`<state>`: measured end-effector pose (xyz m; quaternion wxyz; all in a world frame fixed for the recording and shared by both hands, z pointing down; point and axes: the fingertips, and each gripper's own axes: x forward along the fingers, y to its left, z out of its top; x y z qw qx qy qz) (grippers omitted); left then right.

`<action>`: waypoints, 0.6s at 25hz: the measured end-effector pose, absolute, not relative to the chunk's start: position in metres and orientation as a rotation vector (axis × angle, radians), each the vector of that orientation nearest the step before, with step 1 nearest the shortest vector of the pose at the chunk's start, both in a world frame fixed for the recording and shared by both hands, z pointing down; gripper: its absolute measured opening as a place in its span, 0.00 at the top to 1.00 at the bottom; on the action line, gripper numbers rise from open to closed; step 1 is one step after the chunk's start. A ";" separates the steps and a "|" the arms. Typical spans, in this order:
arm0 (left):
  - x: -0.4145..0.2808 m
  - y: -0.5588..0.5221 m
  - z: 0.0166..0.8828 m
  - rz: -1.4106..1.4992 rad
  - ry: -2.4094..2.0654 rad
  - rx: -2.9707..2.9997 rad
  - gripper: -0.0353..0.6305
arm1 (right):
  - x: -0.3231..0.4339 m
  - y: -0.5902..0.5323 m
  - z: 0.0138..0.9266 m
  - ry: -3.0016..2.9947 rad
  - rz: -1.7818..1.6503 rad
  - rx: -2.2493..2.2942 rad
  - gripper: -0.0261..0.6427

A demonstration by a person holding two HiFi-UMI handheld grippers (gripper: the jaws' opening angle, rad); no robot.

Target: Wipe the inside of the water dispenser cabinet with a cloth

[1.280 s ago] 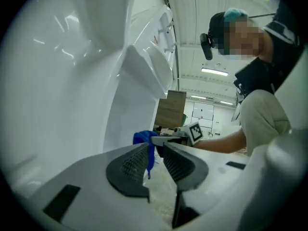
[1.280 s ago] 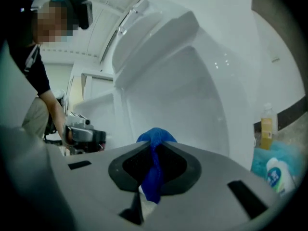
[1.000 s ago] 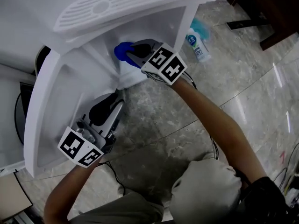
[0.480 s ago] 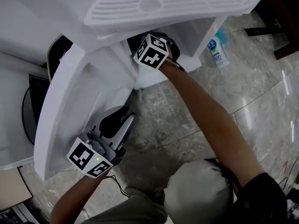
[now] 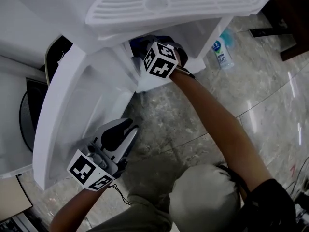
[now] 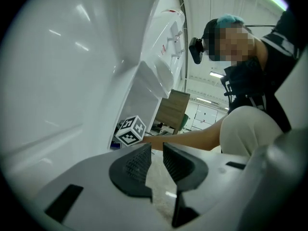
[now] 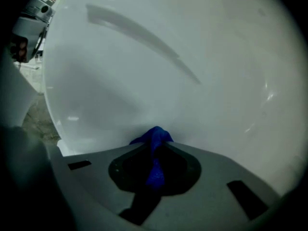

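Right tool (image 7: 155,147), jaws clamped on a blue cloth (image 7: 155,137), its bunched tip at the white inner wall (image 7: 159,66) of the water dispenser cabinet (image 5: 203,30). Left tool (image 6: 156,154), jaws narrowly apart and empty, beside the open door (image 5: 58,115). Good practice: press the cloth flat against the wall and sweep overlapping strokes into the corners.

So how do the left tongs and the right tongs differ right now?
The left tongs stand slightly apart and empty; the right tongs are shut on a blue cloth. The left tongs sit outside beside the open door; the right tongs reach into the cabinet. Both carry a marker cube.
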<state>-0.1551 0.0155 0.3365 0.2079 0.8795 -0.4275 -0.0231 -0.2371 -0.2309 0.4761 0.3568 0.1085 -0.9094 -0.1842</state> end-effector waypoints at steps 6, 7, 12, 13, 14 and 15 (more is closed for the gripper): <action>-0.149 0.016 0.337 -0.064 -1.170 2.441 0.83 | -0.251 -0.254 0.477 -2.312 -0.442 0.359 0.93; -0.147 0.017 0.337 -0.066 -1.165 2.439 0.83 | -0.251 -0.253 0.477 -2.323 -0.430 0.362 0.93; -0.134 0.018 0.337 -0.067 -1.096 2.451 0.83 | -0.250 -0.253 0.424 -2.557 -0.433 0.518 0.93; -0.131 0.018 0.337 -0.064 -1.084 2.456 0.83 | -0.250 -0.254 0.416 -2.579 -0.447 0.542 0.93; -0.129 0.018 0.338 -0.063 -1.078 2.457 0.83 | -0.251 -0.255 0.414 -2.582 -0.448 0.547 0.93; -0.126 0.018 0.338 -0.065 -1.075 2.455 0.83 | -0.252 -0.255 0.416 -2.577 -0.433 0.538 0.93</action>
